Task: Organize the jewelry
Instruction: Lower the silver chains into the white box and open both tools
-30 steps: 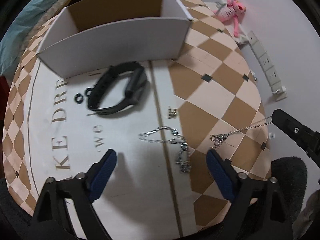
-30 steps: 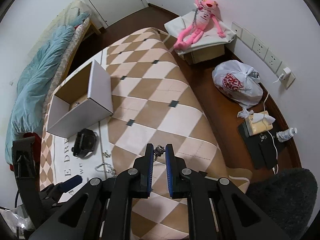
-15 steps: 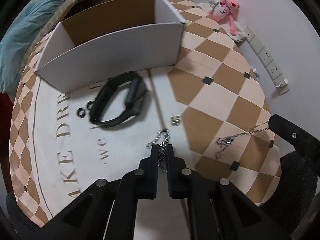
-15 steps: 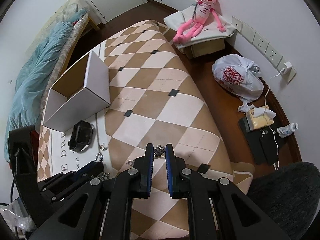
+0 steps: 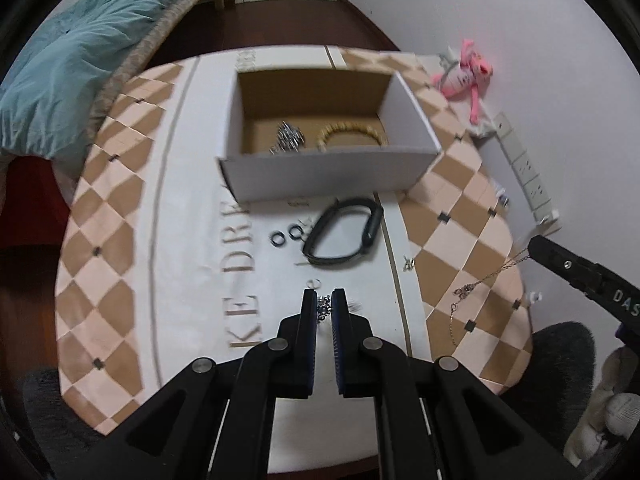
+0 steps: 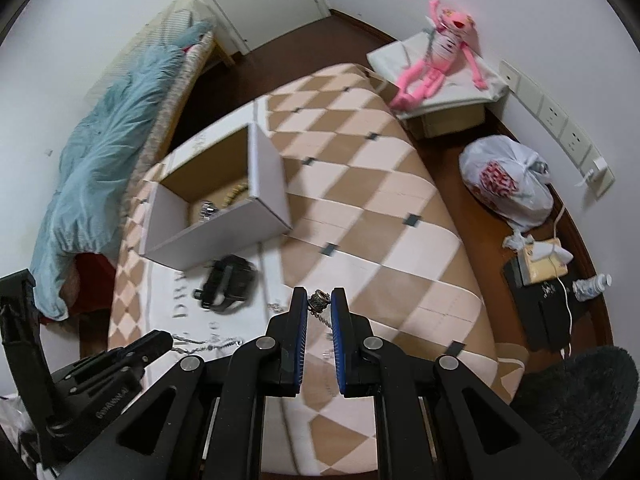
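My left gripper [image 5: 324,307] is shut on a silver chain [image 5: 322,310] and holds it above the white cloth. My right gripper [image 6: 319,304] is shut on a thin gold chain [image 6: 319,302] that hangs from its tip [image 5: 486,278] over the checkered mat. An open cardboard box [image 5: 328,174] stands ahead, with a beaded bracelet [image 5: 352,133] and a silver piece [image 5: 289,138] inside. A black wristband [image 5: 346,232] and two small dark rings [image 5: 286,236] lie in front of the box. A small silver earring [image 5: 408,263] lies to the right of the band.
The round table carries a checkered cloth [image 5: 452,232]. A bed with a blue quilt [image 6: 108,160] is on the left. A pink plush toy [image 6: 436,52], a white plastic bag [image 6: 504,180] and a dark fluffy stool [image 6: 576,408] are on the right.
My left gripper closed on the silver chain and lifted it, pulling back and up so the box interior now shows. My right gripper stayed shut on the gold chain and rose.
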{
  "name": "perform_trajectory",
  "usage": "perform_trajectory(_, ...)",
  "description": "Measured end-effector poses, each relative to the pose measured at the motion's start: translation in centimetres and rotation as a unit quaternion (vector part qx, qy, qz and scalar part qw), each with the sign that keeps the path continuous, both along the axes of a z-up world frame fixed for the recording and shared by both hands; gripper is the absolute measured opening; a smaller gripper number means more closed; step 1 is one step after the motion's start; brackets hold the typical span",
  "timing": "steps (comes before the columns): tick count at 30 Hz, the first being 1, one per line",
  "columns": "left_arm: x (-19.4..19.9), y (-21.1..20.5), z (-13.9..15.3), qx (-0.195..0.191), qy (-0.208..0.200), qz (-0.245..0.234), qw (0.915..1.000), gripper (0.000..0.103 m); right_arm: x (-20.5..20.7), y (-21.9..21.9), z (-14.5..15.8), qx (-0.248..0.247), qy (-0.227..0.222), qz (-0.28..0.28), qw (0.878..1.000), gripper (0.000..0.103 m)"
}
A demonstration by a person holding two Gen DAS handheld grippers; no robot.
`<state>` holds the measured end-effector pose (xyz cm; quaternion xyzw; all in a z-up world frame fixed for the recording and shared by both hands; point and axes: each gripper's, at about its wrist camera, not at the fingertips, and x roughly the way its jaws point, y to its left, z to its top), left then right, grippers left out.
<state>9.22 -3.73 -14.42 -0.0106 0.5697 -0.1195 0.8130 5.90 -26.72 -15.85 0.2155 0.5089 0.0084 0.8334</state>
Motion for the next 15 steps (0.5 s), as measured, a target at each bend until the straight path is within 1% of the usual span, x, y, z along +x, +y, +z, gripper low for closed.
perform_trajectory(4,0.4,1.1,2.6,-0.018,-0.015,0.004,0.9997,0.005,0.7,1.1,2.6,0.004,-0.019,0.021,1.000,0.012)
perform_trajectory(7,1.2,1.8,5.1,-0.033,-0.032,0.004,0.9990,0.005,1.9,2.2,5.4,0.007,-0.041,0.042,0.998,0.012)
perform_trajectory(11,3.0,2.7,8.8,-0.047,-0.061,0.003,0.9970,0.005,4.0,3.2,9.1,0.019,-0.071,0.064,0.995,0.012)
perform_trajectory(14,5.1,3.2,10.8,-0.057,-0.076,0.002,0.9955,0.005,6.4,4.3,12.2,0.014,-0.096,0.088,0.991,0.012)
perform_trajectory(15,5.8,3.3,11.2,-0.059,-0.080,0.002,0.9950,0.005,7.2,4.7,12.7,0.008,-0.100,0.097,0.990,0.012)
